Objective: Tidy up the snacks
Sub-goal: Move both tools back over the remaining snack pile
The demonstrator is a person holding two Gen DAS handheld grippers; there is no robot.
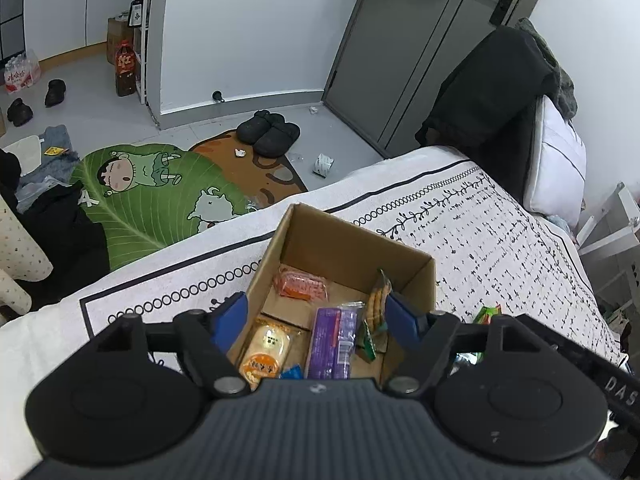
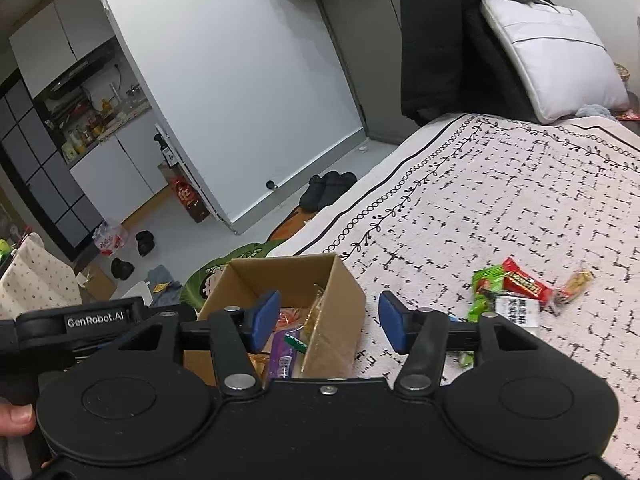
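Snacks (image 2: 516, 292) lie loose at right of frame on the bedspread (image 2: 500, 200) — others sit in the cardboard box (image 1: 416, 280), lower centre, partly hidden. Left gripper (image 1: 316, 316) and right gripper (image 2: 326, 322) both gape wide, holding nothing.

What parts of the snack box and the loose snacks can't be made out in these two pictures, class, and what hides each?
- Cardboard box near end, left wrist view: covered by the left gripper body.
- Purple packet: print too small; lower end hidden by that body.
- Box interior, right wrist view: mostly blocked by the box wall and the right gripper.
- Loose snacks on the bedspread: labels blurred; the nearest ones cut off by the gripper.
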